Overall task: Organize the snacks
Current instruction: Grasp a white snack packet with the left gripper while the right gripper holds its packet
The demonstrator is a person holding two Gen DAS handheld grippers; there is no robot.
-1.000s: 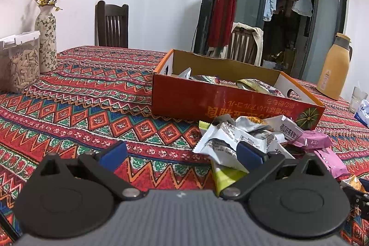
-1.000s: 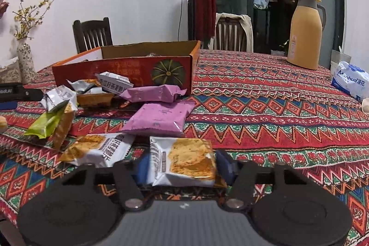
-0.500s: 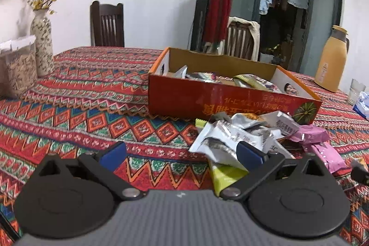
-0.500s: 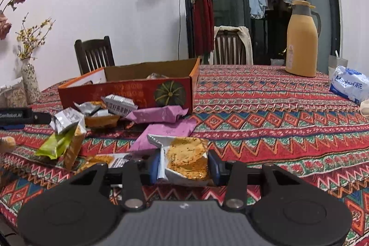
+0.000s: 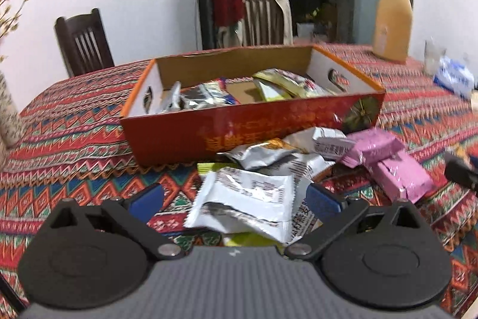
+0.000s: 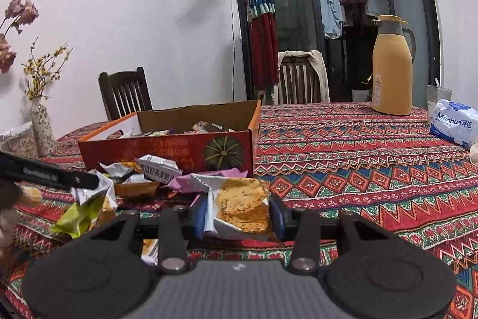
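An open red cardboard box (image 5: 254, 124) (image 6: 167, 148) sits on the patterned tablecloth with several snack packets inside. More packets lie piled in front of it, among them two pink ones (image 5: 400, 172). My left gripper (image 5: 234, 199) is open over this pile. A white packet (image 5: 248, 199) lies between its fingers, close to the right pad and well clear of the left one. My right gripper (image 6: 239, 214) is shut on a white packet printed with orange crackers (image 6: 239, 204), held just above the cloth. One black finger of the left gripper (image 6: 50, 172) shows at the left of the right wrist view.
A yellow thermos (image 6: 391, 71) and a tissue pack (image 6: 454, 121) stand at the table's far right. A vase with flowers (image 6: 41, 127) and a lidded container (image 6: 18, 139) are at the far left. Two wooden chairs (image 6: 125, 91) stand behind the table.
My left gripper has swung right and risen over the pile, so the white packet now lies between its open fingers. My right gripper has closed on the cracker packet and lifted it.
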